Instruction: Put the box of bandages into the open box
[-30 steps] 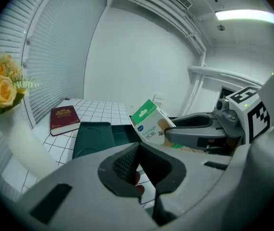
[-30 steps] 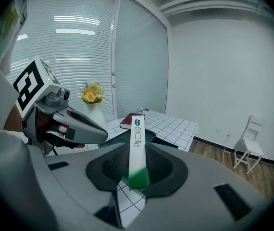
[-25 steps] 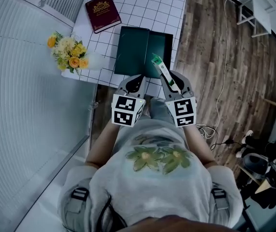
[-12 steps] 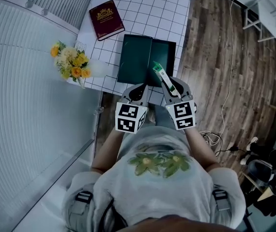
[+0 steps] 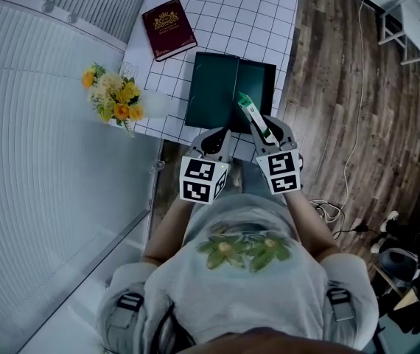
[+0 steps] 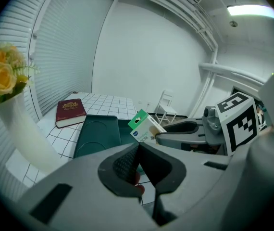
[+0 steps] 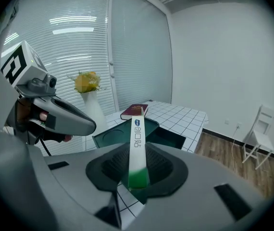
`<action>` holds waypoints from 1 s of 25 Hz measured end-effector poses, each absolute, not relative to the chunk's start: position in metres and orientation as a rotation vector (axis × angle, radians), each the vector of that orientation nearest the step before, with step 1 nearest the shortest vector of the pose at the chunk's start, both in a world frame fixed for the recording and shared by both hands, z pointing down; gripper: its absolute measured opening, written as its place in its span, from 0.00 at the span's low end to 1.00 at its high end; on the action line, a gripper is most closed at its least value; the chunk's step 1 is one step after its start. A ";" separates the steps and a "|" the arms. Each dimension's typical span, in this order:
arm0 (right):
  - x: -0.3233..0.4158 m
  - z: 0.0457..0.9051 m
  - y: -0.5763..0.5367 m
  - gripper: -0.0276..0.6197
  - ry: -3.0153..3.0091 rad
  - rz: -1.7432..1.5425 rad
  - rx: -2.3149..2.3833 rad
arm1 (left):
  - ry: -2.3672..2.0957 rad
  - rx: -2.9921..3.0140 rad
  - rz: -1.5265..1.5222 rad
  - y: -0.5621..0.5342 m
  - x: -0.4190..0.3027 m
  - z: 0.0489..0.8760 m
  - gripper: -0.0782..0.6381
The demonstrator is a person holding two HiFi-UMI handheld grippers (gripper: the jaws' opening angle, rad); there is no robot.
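Observation:
The open box (image 5: 217, 87) is dark green and lies with its lid folded out flat at the near edge of the white gridded table (image 5: 258, 13). My right gripper (image 5: 260, 126) is shut on the bandage box (image 5: 253, 114), a slim white and green carton that points forward over the open box's near right corner. The right gripper view shows the bandage box (image 7: 136, 146) edge-on between the pads, with the open box (image 7: 163, 134) beyond. My left gripper (image 5: 214, 139) stands beside it at the table's edge, shut and empty, its pads (image 6: 127, 162) meeting.
A dark red book (image 5: 169, 29) lies at the table's far left. A white vase of yellow flowers (image 5: 114, 100) stands at the near left corner. White blinds run along the left. Wood floor, a cable and a white chair (image 5: 416, 13) are on the right.
The whole head view has drifted, so table and box sit slightly lower and further right. Both grippers and the bandage box keep about the same place relative to the open box.

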State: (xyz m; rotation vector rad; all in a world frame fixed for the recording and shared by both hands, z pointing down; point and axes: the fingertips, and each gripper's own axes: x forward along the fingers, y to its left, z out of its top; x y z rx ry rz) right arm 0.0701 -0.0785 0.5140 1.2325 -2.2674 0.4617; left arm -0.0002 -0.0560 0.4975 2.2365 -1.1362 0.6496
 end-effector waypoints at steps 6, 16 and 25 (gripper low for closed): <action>0.071 0.523 -0.083 0.18 -2.248 0.466 1.230 | -1.130 2.231 0.678 -0.060 -0.005 0.503 0.12; 0.071 0.537 -0.088 0.18 -2.225 0.499 1.216 | -1.121 2.208 0.709 -0.067 -0.006 0.513 0.12; 0.071 0.548 -0.095 0.18 -2.203 0.514 1.190 | -1.087 2.197 0.727 -0.071 -0.001 0.522 0.12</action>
